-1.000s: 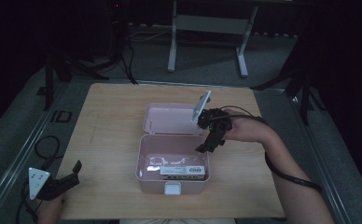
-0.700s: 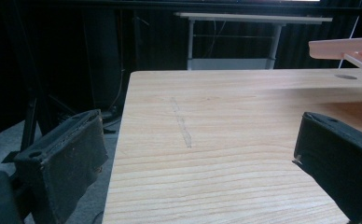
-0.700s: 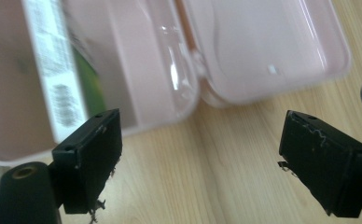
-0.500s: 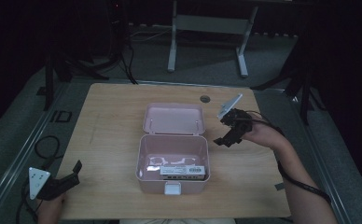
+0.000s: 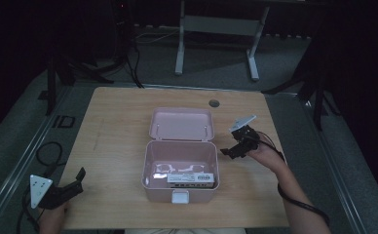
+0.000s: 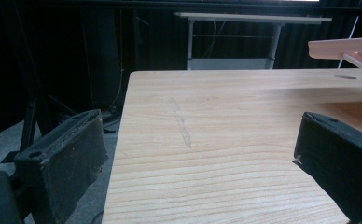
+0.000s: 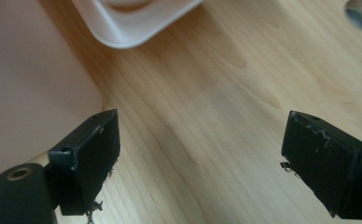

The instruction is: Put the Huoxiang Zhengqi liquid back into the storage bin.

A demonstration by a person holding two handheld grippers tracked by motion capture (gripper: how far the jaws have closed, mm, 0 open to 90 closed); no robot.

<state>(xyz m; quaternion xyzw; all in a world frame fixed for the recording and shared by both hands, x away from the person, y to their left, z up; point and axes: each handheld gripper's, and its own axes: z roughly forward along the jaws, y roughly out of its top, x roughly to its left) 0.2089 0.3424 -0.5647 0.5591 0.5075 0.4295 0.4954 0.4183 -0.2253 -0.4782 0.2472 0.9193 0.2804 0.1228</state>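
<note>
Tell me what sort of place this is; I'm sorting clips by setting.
Probably a dark lab or recording studio: a lone wooden table on grey carpet, cables and a metal stand behind, and an open pink box staged on it.

Both grippers were black. The left gripper (image 5: 75, 181) carried a pale grey three-cornered plate dotted with small marks, and the right gripper (image 5: 228, 152) bore a similar grey plate. Their jaws were blocky black pads with scuffed, worn edges and small round holes. A dark cable looped along the bare right forearm.
</note>
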